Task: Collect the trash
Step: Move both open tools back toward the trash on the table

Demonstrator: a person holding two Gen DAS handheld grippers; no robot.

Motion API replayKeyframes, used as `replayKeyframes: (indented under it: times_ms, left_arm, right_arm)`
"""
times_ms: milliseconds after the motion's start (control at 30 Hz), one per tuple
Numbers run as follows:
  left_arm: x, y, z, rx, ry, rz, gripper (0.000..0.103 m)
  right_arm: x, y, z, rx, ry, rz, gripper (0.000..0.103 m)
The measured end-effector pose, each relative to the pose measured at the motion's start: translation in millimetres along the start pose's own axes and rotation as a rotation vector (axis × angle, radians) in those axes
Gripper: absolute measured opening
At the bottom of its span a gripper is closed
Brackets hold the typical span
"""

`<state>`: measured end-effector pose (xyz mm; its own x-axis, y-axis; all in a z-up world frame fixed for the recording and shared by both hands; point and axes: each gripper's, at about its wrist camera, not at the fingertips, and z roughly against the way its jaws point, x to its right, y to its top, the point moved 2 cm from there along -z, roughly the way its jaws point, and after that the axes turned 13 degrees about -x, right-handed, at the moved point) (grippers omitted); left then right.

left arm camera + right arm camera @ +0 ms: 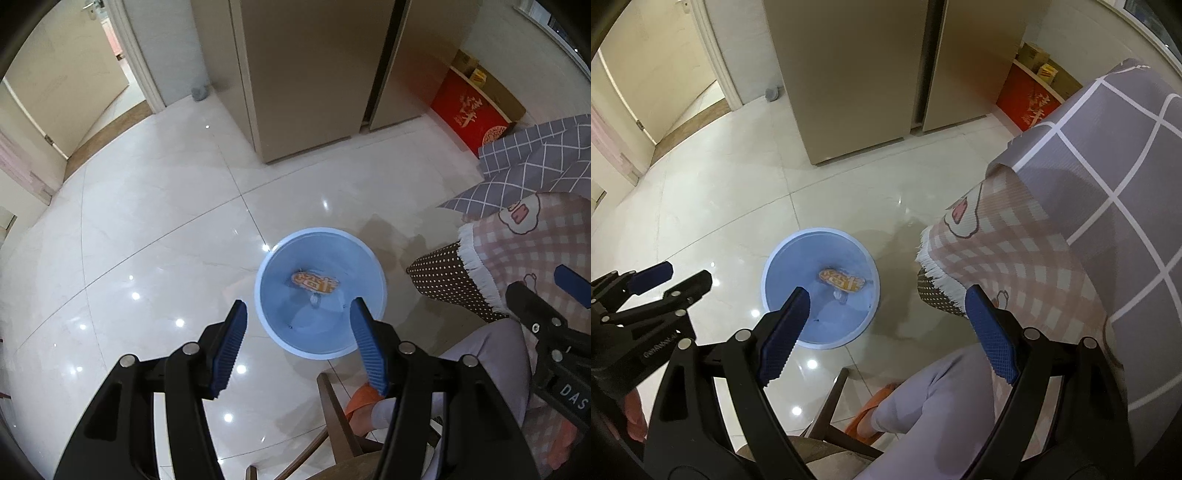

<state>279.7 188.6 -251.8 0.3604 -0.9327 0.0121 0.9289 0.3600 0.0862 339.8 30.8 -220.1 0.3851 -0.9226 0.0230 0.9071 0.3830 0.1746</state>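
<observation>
The glossy tiled floor [147, 229] fills most of both views, with a checked tablecloth [1108, 177] hanging at three o'clock. A blue bin [376, 269] stands on the floor at the centre, and an orange wrapper [314, 282] lies inside it (next to a small clear scrap). The left gripper [299, 310] hangs above the bin's six o'clock rim, jaws released and empty. The right gripper [886, 295] is spread wide, holding nothing

One blue bin [320, 236], one orange wrapper [314, 282], two claws [299, 310], one red box [469, 110]
</observation>
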Motion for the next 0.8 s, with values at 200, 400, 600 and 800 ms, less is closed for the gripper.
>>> replayKeyframes:
  times_ms: [200, 400, 600, 800]
  left_arm:
    - [-8, -11, 15, 0.023, 0.005, 0.021, 0.057]
    - [-11, -21, 39, 0.070, 0.020, 0.032, 0.057]
    - [-10, -36, 80, 0.167, 0.027, 0.032, 0.057]
    - [-1, -50, 126, 0.273, 0.025, 0.016, 0.058]
  right_arm:
    - [-8, -9, 11, 0.013, 0.026, 0.022, 0.085]
    - [-20, -18, 34, 0.063, 0.059, 0.053, 0.085]
    - [-24, -31, 71, 0.150, 0.102, 0.077, 0.085]
    - [-24, -43, 109, 0.239, 0.143, 0.072, 0.085]
